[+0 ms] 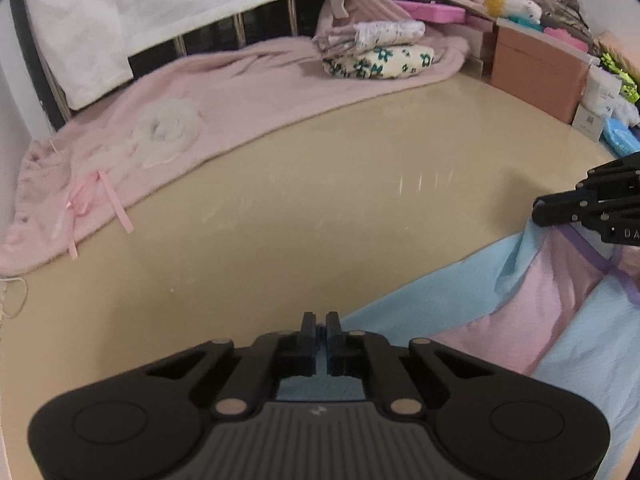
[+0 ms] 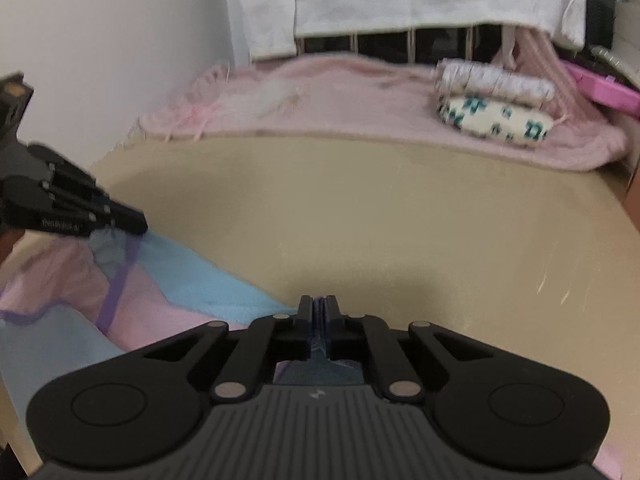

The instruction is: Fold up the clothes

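Observation:
A light blue and pink garment with purple trim [image 1: 460, 292] lies on the beige table [image 1: 280, 220], at the lower right in the left wrist view. My left gripper [image 1: 320, 320] is shut on its blue edge. Further right, my right gripper [image 1: 538, 210] pinches another edge of it. In the right wrist view the garment [image 2: 200, 280] spreads over the lower left. There my right gripper [image 2: 319, 304] is shut on a fold of purple and blue cloth, and my left gripper [image 2: 138, 226] grips the cloth at the left. Both held edges are lifted slightly off the table.
A pink fleece blanket [image 1: 240, 92] covers the far side of the table, with a stack of folded clothes [image 1: 380, 60] on it. White cloth [image 1: 140, 8] hangs over a rail behind. An orange-brown box [image 1: 536, 76] and clutter stand at the right.

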